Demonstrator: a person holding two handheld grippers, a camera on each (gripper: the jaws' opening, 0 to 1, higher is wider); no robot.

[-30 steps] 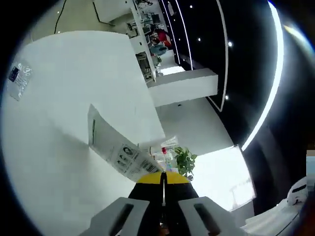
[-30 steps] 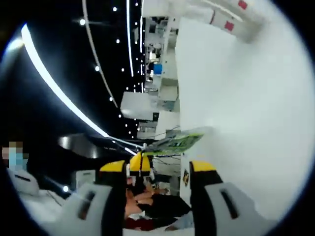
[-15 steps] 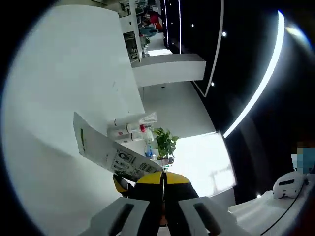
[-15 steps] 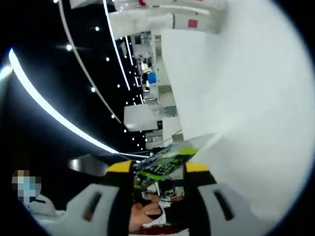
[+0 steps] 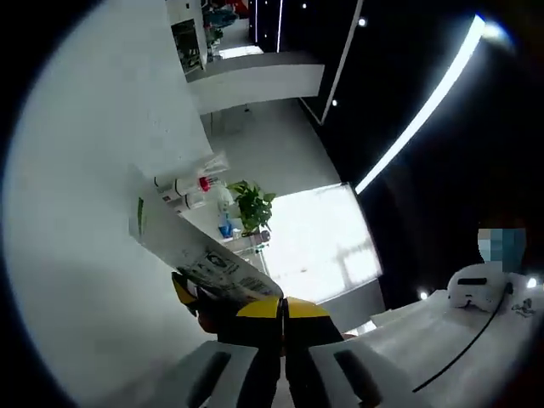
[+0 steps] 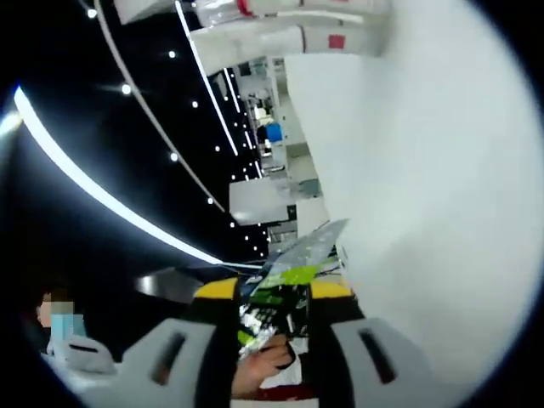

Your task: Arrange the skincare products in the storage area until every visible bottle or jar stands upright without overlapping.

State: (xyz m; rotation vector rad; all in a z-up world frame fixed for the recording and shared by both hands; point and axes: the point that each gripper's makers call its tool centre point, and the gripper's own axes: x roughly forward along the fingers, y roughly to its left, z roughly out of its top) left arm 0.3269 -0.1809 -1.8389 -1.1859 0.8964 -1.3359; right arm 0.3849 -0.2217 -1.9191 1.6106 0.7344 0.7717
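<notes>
Left gripper (image 5: 283,304): grey jaws w/ yellow tips pressed together, no gap visible; tips meet right at the lower edge of a flat white printed sachet w/ green stripe and small pictograms (image 5: 197,252), which appears pinched between them and fans out up-left from the tips, tilted, over the white tabletop (image 5: 76,170). Just left of the jaws, below the sachet, a second yellow-tipped jaw (image 5: 184,291) pokes in — the other gripper, close by. Beyond the sachet, ahead of the jaw tips: a row of small white skincare tubes and bottles, one w/ red cap (image 5: 189,183), at the table's far edge; orientation hard to judge in this rolled view. Next to them a green potted plant (image 5: 251,202) and a small blue item. Right gripper (image 6: 274,292): grey jaws w/ yellow tips set apart, the same sachet, here seen edge-on, green and silver (image 6: 293,259), sitting between the tips and sticking out ahead of them; cannot tell if the pads actually press it. Fingers of a person's hand (image 6: 263,361) show low between the jaws. White tabletop runs along right of the jaws; white tubes w/ red labels (image 6: 293,24) lie far ahead at its edge.
</notes>
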